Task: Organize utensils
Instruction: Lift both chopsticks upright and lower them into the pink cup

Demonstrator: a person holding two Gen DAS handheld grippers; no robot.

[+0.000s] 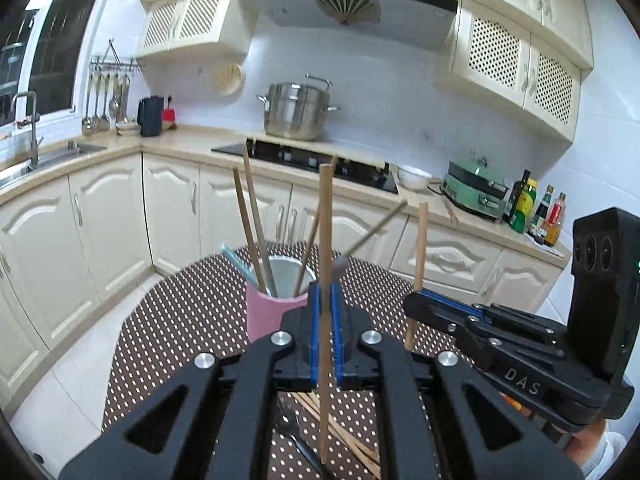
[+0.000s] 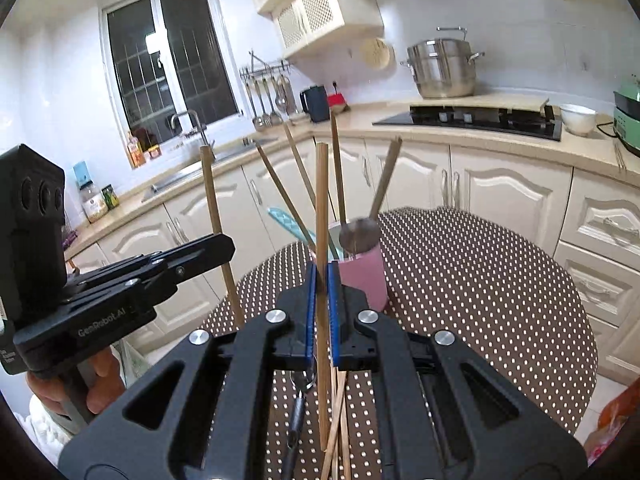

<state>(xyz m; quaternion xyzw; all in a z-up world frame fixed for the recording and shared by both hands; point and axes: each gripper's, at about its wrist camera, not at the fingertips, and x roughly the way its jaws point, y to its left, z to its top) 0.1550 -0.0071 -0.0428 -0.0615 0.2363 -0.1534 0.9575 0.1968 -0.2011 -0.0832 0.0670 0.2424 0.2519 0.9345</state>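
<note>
Left wrist view: the left gripper (image 1: 325,312) is clamped on one upright wooden chopstick (image 1: 325,240); the right gripper (image 2: 320,308) likewise pinches its own chopstick (image 2: 321,216); the pink holder (image 1: 269,314) stands just ahead on the dotted surface (image 1: 180,320); spare chopsticks (image 2: 338,432) lie below, beside probably a spoon; light, stiff, slippery sticks; grip mid-shaft.

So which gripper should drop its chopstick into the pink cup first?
Probably left. The left gripper holds its chopstick upright, in line with the pink cup; the right gripper and its chopstick sit off to the cup's side.
</note>
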